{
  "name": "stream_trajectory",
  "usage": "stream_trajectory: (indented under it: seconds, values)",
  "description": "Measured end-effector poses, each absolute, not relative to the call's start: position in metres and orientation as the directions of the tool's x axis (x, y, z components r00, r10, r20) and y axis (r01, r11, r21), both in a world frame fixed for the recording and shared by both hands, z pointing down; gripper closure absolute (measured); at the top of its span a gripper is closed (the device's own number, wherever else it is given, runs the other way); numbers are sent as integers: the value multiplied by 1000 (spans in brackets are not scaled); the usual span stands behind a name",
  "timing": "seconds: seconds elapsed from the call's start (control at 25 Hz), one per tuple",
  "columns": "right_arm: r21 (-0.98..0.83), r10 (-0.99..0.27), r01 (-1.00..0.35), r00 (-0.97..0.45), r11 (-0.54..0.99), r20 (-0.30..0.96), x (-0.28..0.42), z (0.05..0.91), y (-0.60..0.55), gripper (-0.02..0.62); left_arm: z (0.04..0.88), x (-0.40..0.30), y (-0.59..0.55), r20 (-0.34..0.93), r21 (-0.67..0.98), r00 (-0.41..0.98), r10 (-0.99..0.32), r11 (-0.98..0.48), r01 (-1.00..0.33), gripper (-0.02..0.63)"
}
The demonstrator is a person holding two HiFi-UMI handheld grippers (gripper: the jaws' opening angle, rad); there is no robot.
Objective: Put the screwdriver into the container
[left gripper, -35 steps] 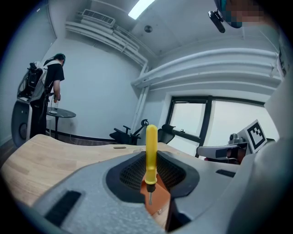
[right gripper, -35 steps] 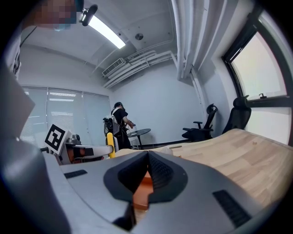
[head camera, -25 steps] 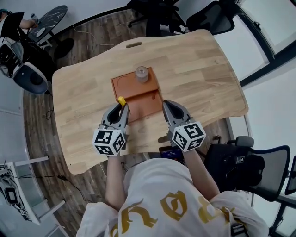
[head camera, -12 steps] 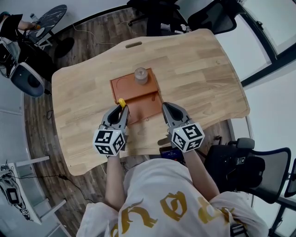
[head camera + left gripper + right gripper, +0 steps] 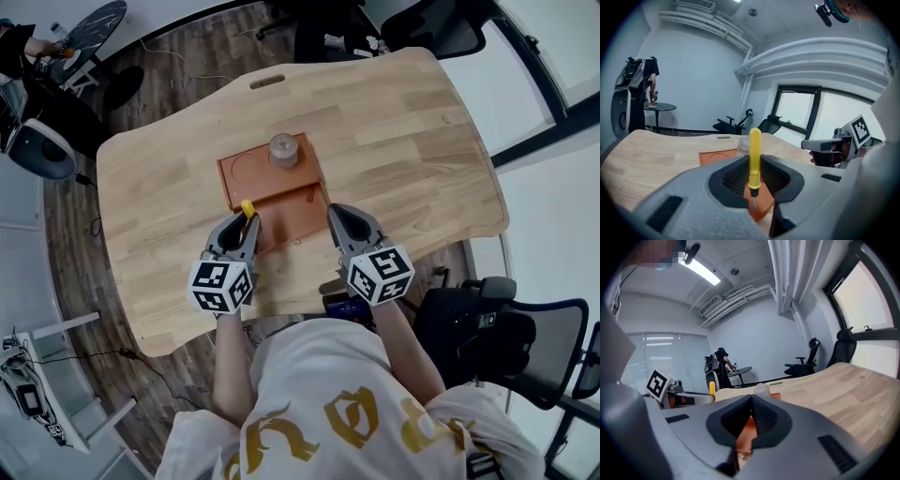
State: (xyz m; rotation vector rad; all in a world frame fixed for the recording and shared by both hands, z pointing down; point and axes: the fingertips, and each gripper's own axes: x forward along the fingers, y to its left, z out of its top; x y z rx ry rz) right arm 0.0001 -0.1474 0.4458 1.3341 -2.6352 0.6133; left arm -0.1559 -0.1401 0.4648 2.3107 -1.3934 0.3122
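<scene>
A yellow-handled screwdriver (image 5: 755,154) stands upright between the jaws of my left gripper (image 5: 754,165), which is shut on it, metal tip pointing down. In the head view the left gripper (image 5: 246,219) hovers over the near left part of an orange tray (image 5: 281,211), with the screwdriver (image 5: 247,207) at its tips. A small clear container (image 5: 284,150) stands at the tray's far edge, beyond both grippers. My right gripper (image 5: 336,214) sits at the tray's near right corner, shut with nothing in it. In the right gripper view its fingertips (image 5: 751,399) meet over the tray (image 5: 747,430).
The tray lies mid-table on a light wooden table (image 5: 412,141). It has a round recess (image 5: 246,167) left of the container. Office chairs (image 5: 487,328) stand around the table, and a person (image 5: 721,363) stands at a small round table far off.
The head view has shifted slightly. Both grippers and the screwdriver stand as before.
</scene>
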Motion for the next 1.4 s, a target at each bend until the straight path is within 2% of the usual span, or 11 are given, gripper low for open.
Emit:
stream_trajectory:
  seconds: [0.84, 1.4]
  values:
    - [-318, -716, -798, -600, 511, 357, -2, 479, -169, 584, 518, -152, -151, 531, 232, 490, -691, -438, -869, 534]
    - [-327, -695, -808, -589, 490, 412, 3, 506, -180, 584, 554, -136, -152, 622, 248, 534, -573, -502, -828, 534]
